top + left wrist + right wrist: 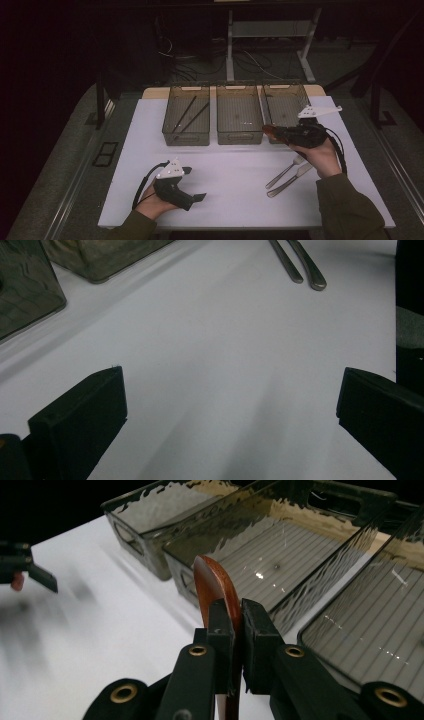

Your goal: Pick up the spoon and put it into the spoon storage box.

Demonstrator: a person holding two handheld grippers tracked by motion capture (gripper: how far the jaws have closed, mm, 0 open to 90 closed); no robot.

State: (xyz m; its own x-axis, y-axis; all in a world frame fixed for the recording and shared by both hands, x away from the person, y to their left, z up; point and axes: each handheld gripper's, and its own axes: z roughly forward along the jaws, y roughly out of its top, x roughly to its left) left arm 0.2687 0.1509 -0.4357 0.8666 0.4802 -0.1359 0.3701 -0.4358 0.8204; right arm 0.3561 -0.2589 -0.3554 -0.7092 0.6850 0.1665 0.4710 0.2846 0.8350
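Left gripper (192, 184): held low over the near left part of the white table (225, 170), jaws spread wide, nothing between them; bare tabletop beneath in the left gripper view.

Left bin (186, 116): at the far side of the table, two dark chopsticks (190, 114) lying slantwise inside.

Middle bin (239, 116): just beside the left one, no contents made out.

Right gripper (272, 131): raised at the near rim between middle bin and right bin (285, 102), jaws clamped tight on a reddish-brown wooden spoon (215, 587), rounded end standing up past the pads (222, 625).

Fork (285, 172) and knife (291, 179): side by side on the table, near right, under the right hand (320, 155).
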